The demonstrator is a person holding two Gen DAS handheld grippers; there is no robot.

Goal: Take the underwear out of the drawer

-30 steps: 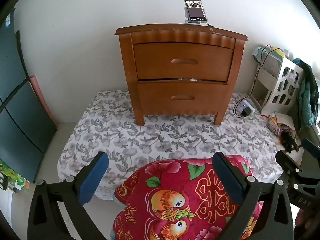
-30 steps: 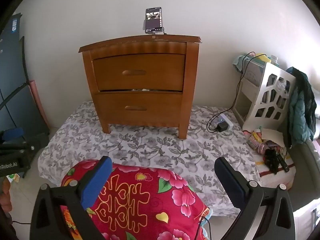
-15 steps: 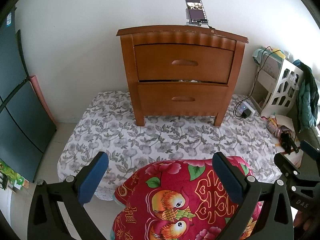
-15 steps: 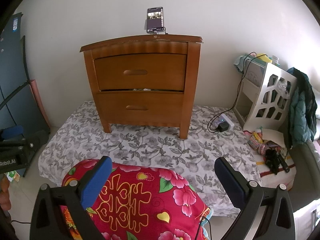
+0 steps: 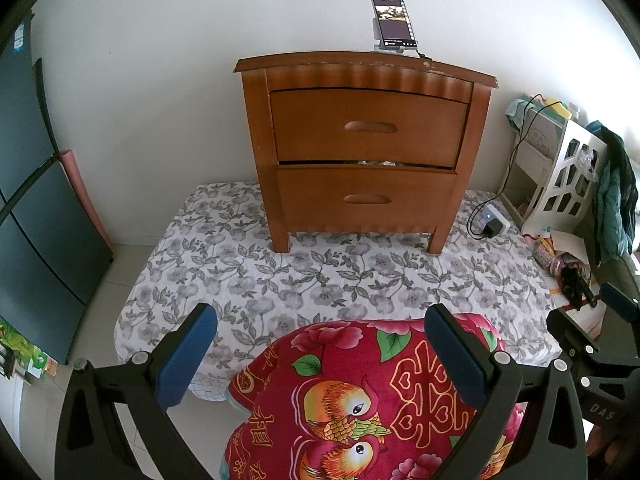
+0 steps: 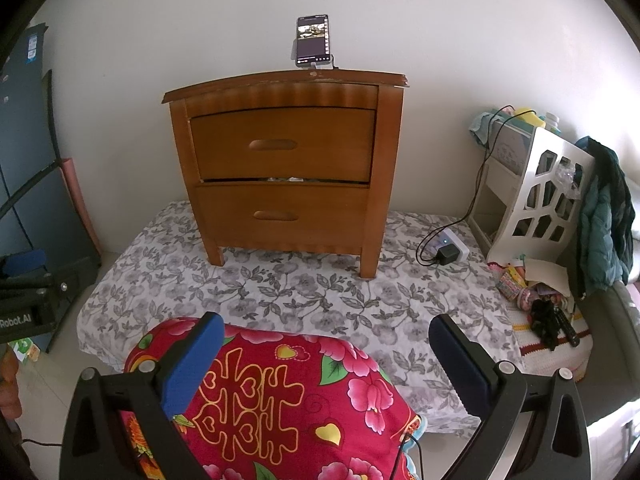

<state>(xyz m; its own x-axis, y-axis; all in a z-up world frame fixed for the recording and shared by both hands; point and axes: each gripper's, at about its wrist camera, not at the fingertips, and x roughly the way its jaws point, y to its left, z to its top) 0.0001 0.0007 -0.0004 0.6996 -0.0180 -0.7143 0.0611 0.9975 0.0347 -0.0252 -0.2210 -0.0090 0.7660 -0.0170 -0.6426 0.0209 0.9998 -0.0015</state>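
Left gripper (image 5: 320,354): jaws wide apart, nothing between them, held above the red flower-and-bird printed quilt (image 5: 360,396), well short of the nightstand.
Right gripper (image 6: 326,364): jaws wide apart, empty, over the same quilt.
Nightstand: brown wooden two-drawer nightstand (image 6: 286,168) stands on a mattress with a grey floral sheet (image 6: 296,300), against the white wall.
Drawers: upper drawer (image 5: 368,126) and lower drawer (image 5: 366,200) both pushed in; a thin gap shows between them.
Underwear: a sliver of pale fabric (image 5: 374,163) shows in that gap; I cannot tell what it is.
On top: a black phone (image 5: 394,22) upright on a stand.
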